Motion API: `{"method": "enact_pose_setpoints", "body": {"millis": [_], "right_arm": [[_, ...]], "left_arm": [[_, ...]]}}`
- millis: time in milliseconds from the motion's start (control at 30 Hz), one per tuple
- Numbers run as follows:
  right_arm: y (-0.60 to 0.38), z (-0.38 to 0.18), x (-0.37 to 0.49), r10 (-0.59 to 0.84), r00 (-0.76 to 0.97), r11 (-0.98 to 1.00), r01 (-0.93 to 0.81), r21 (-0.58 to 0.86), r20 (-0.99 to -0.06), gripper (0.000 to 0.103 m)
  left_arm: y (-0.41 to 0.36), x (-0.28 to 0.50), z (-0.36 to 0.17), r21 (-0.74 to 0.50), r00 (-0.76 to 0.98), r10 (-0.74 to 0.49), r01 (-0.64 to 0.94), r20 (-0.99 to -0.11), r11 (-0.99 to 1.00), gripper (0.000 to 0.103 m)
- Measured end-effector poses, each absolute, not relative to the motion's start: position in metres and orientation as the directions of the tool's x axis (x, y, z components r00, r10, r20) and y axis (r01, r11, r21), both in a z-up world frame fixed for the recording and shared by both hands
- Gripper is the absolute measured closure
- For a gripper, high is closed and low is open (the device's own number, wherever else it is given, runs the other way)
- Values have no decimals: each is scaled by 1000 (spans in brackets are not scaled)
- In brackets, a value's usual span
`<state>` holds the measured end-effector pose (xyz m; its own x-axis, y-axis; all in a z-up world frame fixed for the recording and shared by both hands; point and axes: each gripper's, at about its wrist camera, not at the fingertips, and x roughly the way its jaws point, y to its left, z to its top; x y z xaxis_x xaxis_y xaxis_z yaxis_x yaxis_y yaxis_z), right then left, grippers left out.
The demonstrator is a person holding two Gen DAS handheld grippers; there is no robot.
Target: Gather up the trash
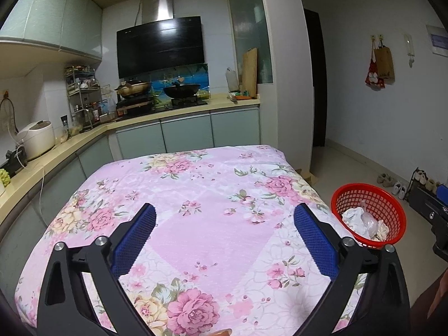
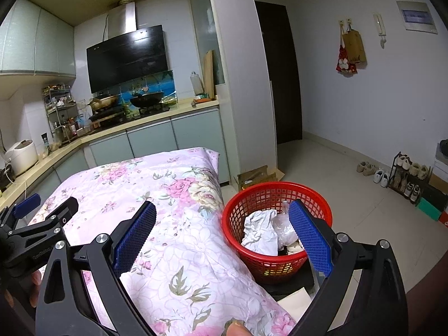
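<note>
Both the left gripper (image 1: 225, 219) and right gripper (image 2: 222, 218) hold their fingers apart above the pink floral-quilted counter (image 1: 196, 196), beside the red plastic mesh basket (image 2: 275, 193) of crumpled white paper (image 2: 259, 231).

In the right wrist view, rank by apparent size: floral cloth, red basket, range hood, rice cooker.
Largest to smallest:
1. floral cloth
2. red basket, though nearness inflates it
3. range hood
4. rice cooker

Table (image 1: 196, 196) fully draped in a pink floral quilt (image 1: 212, 240); nothing observed lying on the cloth in either view. Beside the table's right edge, a red mesh basket (image 2: 275, 263) sits on a dark platform (image 2: 294, 284), not directly on the tiled floor (image 2: 350, 201). Basket contains crumpled white paper (image 2: 259, 232) and clear plastic (image 2: 284, 228).
</note>
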<state>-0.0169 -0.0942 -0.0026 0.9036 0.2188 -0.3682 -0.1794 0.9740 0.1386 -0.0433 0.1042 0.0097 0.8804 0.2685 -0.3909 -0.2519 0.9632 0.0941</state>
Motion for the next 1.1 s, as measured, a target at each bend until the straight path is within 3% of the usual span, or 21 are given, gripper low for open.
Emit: {"method": "enact_pose_setpoints", "body": {"millis": [733, 1100], "right_arm": [[-95, -1, -18, 198, 898, 978, -153, 144, -392, 10], [-114, -18, -17, 117, 881, 985, -44, 167, -459, 10]], "left_arm": [[100, -50, 8, 94, 885, 267, -251, -382, 964, 7], [84, -36, 2, 100, 886, 182, -154, -427, 983, 7]]}}
